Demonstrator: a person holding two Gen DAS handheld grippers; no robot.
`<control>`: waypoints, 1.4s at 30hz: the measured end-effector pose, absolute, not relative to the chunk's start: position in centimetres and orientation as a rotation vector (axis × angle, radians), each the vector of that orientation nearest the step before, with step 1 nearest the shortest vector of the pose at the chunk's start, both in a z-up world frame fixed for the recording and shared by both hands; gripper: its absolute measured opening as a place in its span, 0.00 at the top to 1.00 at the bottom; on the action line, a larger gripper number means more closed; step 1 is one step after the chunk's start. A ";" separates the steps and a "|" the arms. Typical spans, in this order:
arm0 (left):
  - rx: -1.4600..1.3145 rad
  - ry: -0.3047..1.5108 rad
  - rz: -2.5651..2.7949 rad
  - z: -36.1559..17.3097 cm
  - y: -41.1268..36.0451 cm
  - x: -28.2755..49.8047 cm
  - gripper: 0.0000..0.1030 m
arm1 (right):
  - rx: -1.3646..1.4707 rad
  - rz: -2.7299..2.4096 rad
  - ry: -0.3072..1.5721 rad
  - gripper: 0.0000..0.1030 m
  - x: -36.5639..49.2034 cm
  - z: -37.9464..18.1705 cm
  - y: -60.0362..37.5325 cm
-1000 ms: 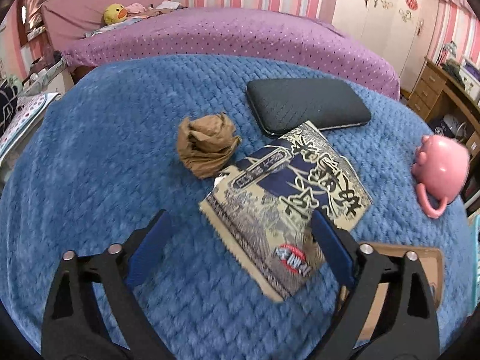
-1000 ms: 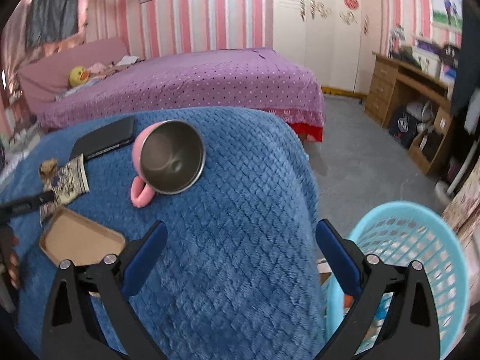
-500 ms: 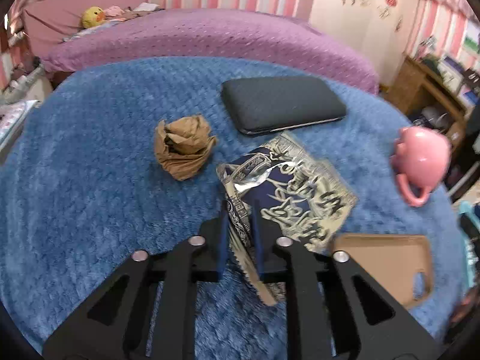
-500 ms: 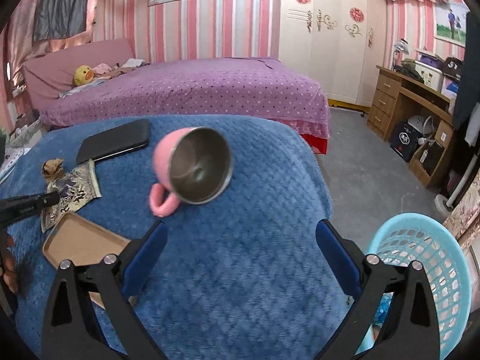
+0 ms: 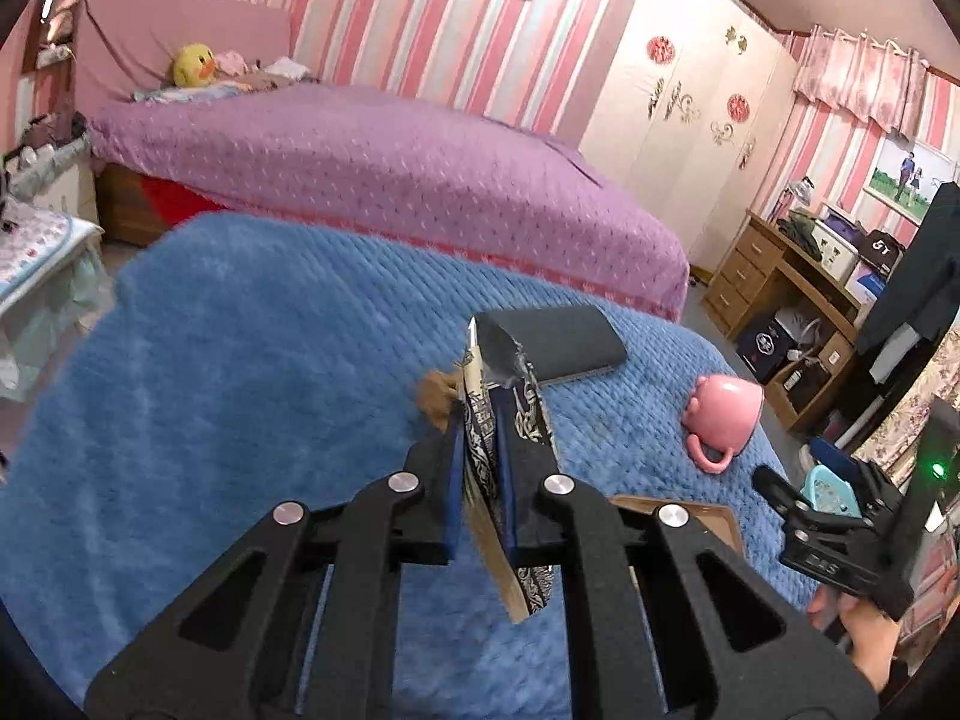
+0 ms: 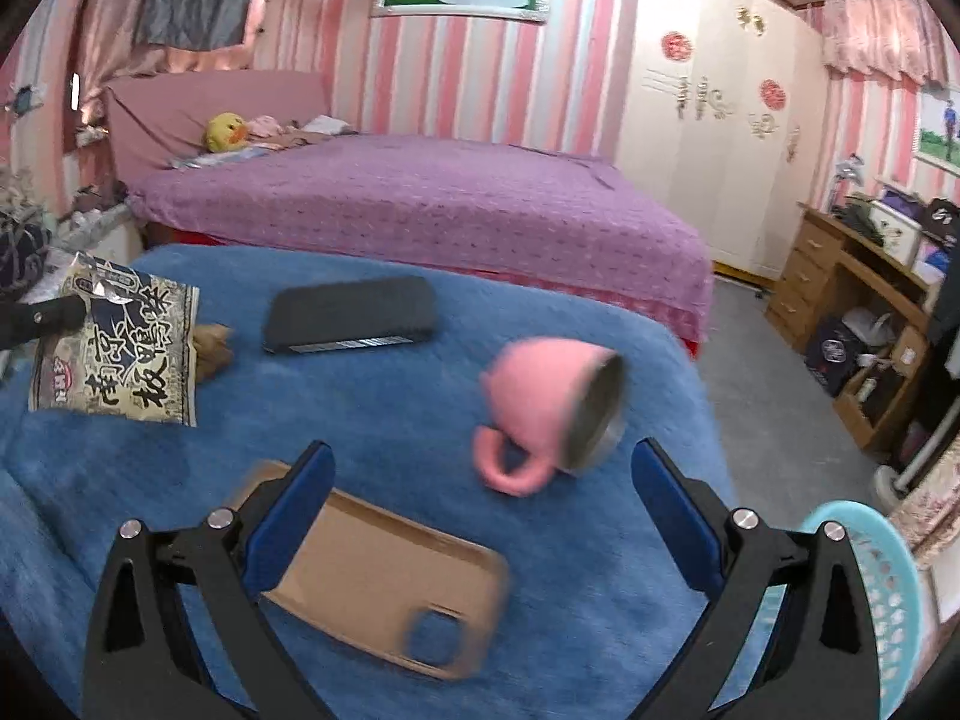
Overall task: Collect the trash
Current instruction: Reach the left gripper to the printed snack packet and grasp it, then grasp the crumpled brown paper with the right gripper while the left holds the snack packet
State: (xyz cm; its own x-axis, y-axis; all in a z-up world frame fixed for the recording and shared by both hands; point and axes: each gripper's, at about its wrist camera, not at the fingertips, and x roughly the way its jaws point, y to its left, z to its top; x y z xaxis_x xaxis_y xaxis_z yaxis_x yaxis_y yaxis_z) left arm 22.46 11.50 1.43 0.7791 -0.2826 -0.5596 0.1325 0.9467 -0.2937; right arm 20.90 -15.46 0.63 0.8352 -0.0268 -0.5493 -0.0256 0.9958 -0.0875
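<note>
Lying on its side on the blue blanket (image 6: 420, 420), the pink cup (image 6: 549, 402) shows a bare metal inside, and the blue basket (image 6: 864, 576) stands off the blanket's right edge, its contents too hidden to tell. The left gripper (image 5: 480, 480) has just closed tight on the wrapper (image 6: 117, 348), which hangs clear above the blanket near a crumpled brown wad (image 6: 213, 348). The right gripper (image 6: 480, 516) is spread wide with nothing held, tilted down over the tan phone case (image 6: 384, 582).

Pink-striped walls (image 6: 420, 60), a purple bed (image 6: 420, 210), wooden desk (image 6: 840, 276), grey floor (image 6: 768, 372).
</note>
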 end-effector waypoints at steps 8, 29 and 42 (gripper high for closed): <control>-0.237 0.626 -0.018 1.1 19.5 21.7 0.92 | -0.111 0.107 0.609 0.06 25.2 -1.9 -7.2; -0.296 0.700 0.127 -0.6 23.6 23.7 0.92 | -0.196 0.320 0.728 0.54 32.1 -4.6 1.0; -0.258 0.651 -0.046 3.4 15.3 20.4 0.92 | -0.131 0.165 0.637 0.54 22.4 0.5 -10.8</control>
